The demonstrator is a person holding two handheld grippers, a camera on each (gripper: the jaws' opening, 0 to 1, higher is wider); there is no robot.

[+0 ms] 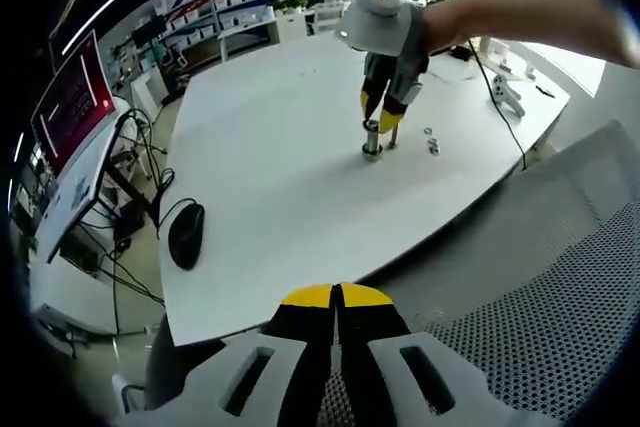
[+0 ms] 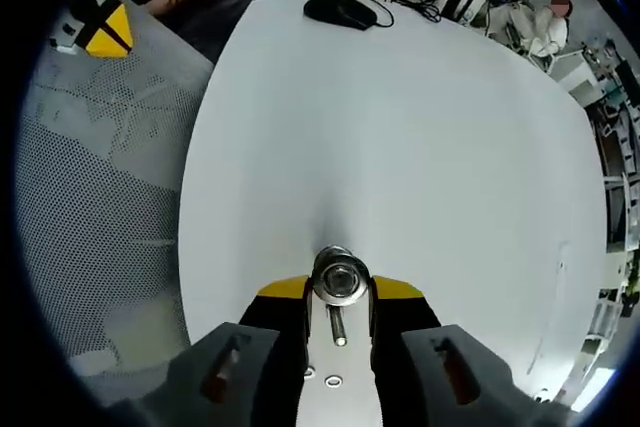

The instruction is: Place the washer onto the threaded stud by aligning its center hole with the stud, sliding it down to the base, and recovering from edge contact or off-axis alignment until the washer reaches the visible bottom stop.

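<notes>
My left gripper point(image 1: 337, 299) hangs back off the near edge of the white table point(image 1: 280, 177), its jaws pressed together on nothing. A black mouse point(image 1: 186, 234) lies at the table's left. Farther right, my right gripper point(image 2: 340, 292) has its jaws closed around the washer point(image 2: 340, 279), directly above the threaded stud point(image 2: 338, 329). Spare washers point(image 1: 431, 140) lie just right of it.

White table point(image 2: 400, 127); black mouse point(image 1: 186, 234); grey perforated chair mesh point(image 2: 100, 197) — claw point(image 2: 340, 299) tips yellow, body black-grey.
</notes>
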